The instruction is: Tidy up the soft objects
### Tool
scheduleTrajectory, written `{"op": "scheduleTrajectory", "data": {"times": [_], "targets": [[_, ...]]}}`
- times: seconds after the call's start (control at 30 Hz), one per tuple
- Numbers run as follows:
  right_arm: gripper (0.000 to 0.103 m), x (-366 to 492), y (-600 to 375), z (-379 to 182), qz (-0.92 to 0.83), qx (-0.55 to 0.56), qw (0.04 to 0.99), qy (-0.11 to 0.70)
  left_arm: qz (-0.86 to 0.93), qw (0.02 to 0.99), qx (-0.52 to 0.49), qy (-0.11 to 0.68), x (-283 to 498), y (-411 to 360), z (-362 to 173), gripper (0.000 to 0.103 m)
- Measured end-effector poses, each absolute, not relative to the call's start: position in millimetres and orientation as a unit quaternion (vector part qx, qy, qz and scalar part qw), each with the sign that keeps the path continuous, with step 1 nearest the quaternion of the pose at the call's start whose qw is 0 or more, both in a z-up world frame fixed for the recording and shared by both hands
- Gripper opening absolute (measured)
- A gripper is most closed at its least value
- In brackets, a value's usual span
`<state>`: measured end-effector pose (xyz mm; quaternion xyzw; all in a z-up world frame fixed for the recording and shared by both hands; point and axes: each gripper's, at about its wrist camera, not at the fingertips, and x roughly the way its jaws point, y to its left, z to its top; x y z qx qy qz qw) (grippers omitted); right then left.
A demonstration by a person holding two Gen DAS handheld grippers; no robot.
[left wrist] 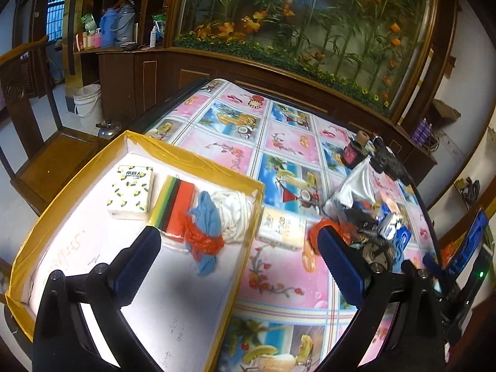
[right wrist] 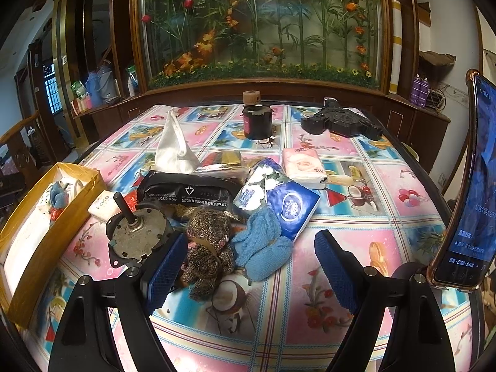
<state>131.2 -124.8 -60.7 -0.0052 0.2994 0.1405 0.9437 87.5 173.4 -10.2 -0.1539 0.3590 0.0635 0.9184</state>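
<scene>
Your right gripper hangs with jaws spread and empty around the brown knit toy and blue knit piece; your left gripper is likewise released over the box. I'd judge you partway: a tissue pack, striped cloth and rags are boxed, while tissue packs and a white cloth farther back remain on the table.

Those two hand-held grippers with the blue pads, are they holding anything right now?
No. The left hand-held gripper is open over the yellow-edged cardboard box, and the right hand-held gripper is open around the speckled brown knitted toy, not yet gripping it.
</scene>
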Motion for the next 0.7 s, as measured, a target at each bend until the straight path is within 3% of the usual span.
{"op": "scheduleTrajectory", "data": {"times": [0.3, 0.63, 0.7], "targets": [[0.084, 130, -126, -60, 0.138, -0.004, 0.944, 0.299, 0.018, 0.916, -0.080, 0.392, 142, 119, -21, 0.102], [0.084, 132, -127, -62, 0.132, -0.007, 0.944, 0.301, 0.041, 0.882, 0.025, 0.469, 224, 73, -73, 0.101], [0.084, 133, -127, -62, 0.131, -0.007, 0.944, 0.302, 0.034, 0.872, 0.043, 0.486, 226, 66, -80, 0.086]]}}
